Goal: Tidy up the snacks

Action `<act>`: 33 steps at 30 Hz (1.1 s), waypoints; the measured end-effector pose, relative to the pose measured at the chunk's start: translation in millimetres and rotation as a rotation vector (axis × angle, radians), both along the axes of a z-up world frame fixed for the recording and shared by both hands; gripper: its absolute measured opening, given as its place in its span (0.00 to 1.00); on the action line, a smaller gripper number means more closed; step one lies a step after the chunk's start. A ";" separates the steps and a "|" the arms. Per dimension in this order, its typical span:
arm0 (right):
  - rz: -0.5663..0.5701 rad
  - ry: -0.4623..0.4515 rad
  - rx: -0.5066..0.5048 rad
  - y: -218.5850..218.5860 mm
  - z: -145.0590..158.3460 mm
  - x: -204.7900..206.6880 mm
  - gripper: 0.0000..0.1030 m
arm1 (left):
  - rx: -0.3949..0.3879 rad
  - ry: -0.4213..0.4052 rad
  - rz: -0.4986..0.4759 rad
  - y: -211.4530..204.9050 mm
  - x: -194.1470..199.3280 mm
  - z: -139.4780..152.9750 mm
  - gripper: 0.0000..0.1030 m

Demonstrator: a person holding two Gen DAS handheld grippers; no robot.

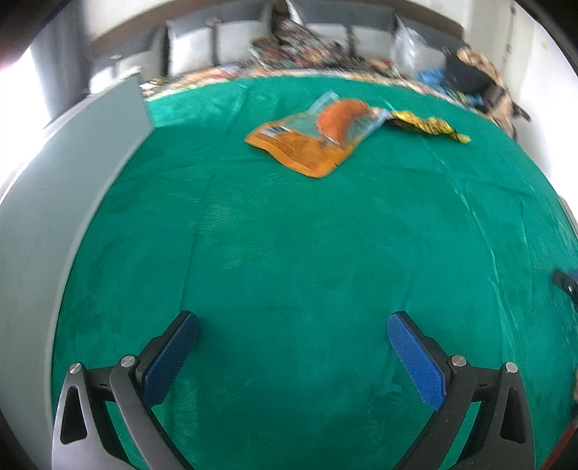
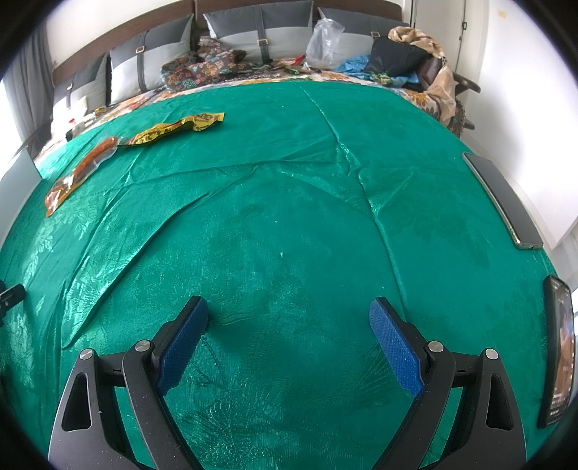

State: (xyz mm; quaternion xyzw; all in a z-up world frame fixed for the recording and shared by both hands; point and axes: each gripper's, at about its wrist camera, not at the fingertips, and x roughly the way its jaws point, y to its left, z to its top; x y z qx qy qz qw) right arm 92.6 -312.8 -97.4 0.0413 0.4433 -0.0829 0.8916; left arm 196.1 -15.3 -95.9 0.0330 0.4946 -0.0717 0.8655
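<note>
The task seemed hardly begun; the orange snack pack and the yellow wrapper lay touching at the far side of the green cloth; left gripper and right gripper were both spread, holding nothing, well apart from the snacks.

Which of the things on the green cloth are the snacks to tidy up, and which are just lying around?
For the job:
orange sausage packet
yellow wrapper
grey box, maybe

Just lying about:
two phones
clear plastic bag
pillows
pile of clothes
</note>
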 end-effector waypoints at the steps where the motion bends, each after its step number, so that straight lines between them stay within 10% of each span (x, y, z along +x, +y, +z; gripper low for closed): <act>1: 0.000 0.000 0.000 -0.1 -0.1 0.0 0.90 | -0.010 0.031 -0.037 0.9 7.5 1.9 1.00; 6: 0.000 0.000 0.000 0.1 0.0 -0.1 0.90 | -0.076 0.041 -0.154 7.1 62.3 38.1 0.99; 16: -0.001 0.000 -0.001 0.2 -0.1 -0.2 0.90 | 0.061 0.062 -0.404 -62.3 207.9 62.9 0.99; 33: -0.002 0.001 -0.002 0.6 -0.2 -0.2 0.90 | 0.012 0.082 -0.317 -70.0 263.4 0.3 1.00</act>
